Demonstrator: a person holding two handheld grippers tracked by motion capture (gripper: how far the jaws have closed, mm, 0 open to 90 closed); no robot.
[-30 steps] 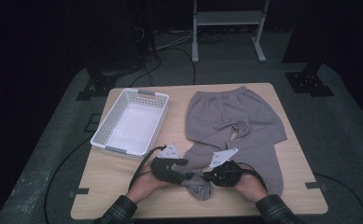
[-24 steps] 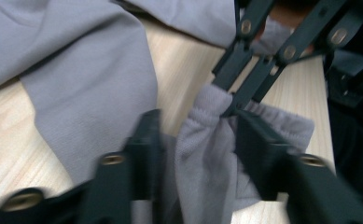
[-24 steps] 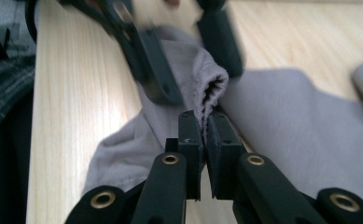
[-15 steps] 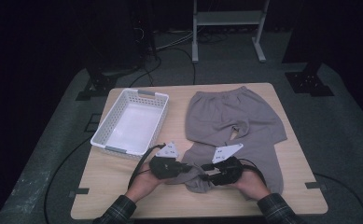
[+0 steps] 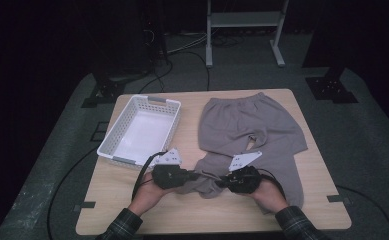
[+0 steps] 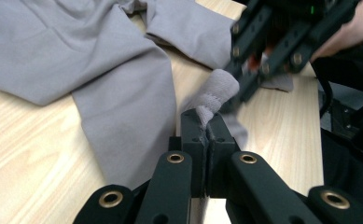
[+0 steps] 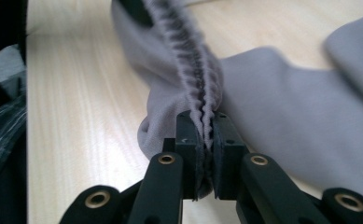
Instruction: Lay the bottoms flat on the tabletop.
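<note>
Grey sweatpants (image 5: 252,125) lie spread on the right half of the wooden table (image 5: 147,210), waistband at the far side. The ribbed cuff (image 5: 207,184) of the left leg is held up between both grippers near the front edge. My left gripper (image 5: 194,176) is shut on one end of the cuff (image 6: 219,86), its jaws (image 6: 208,123) pinching the fabric. My right gripper (image 5: 221,181) faces it; its jaws have just been closing and now press on the cuff's gathered edge (image 7: 188,60), which runs up out of its fingertips (image 7: 207,123).
A white slotted basket (image 5: 116,125) stands on the table's left half, just beyond my left hand. Black cables trail from both grippers over the front of the table. A metal stand and more cables are on the dark floor beyond.
The left gripper has closed on the cuff and drawn slightly left and up. The cuff now stretches between the two grippers, off the table. The right hand has stayed in place.
</note>
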